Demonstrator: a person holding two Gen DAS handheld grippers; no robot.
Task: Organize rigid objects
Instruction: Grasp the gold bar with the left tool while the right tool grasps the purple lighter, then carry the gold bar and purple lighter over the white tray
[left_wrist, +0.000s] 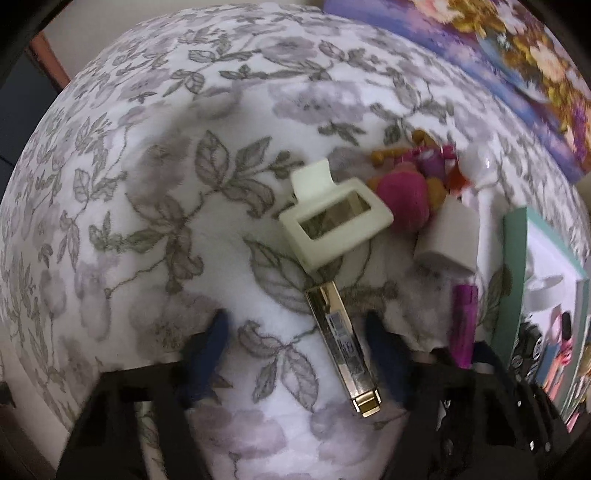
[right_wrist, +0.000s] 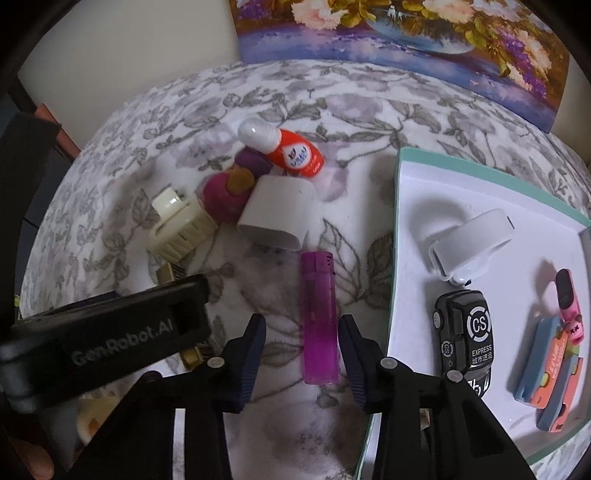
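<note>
My left gripper (left_wrist: 297, 332) is open over the floral cloth, its fingers either side of a gold rectangular stick (left_wrist: 343, 347) that lies under a cream hair claw clip (left_wrist: 334, 216). My right gripper (right_wrist: 302, 341) is open, its fingers either side of a purple lighter (right_wrist: 319, 317) lying on the cloth. Behind the lighter lie a white cap (right_wrist: 277, 214), a pink toy figure (right_wrist: 225, 195) and a red bottle with a white cap (right_wrist: 284, 147). The left gripper's black body (right_wrist: 103, 332) shows at the left of the right wrist view.
A teal-rimmed white tray (right_wrist: 402, 229) at the right holds a white clip (right_wrist: 472, 240), a black toy car (right_wrist: 463, 339) and a blue and orange toy (right_wrist: 550, 369). A flower painting (right_wrist: 406, 33) leans at the back. The table edge curves off at the left.
</note>
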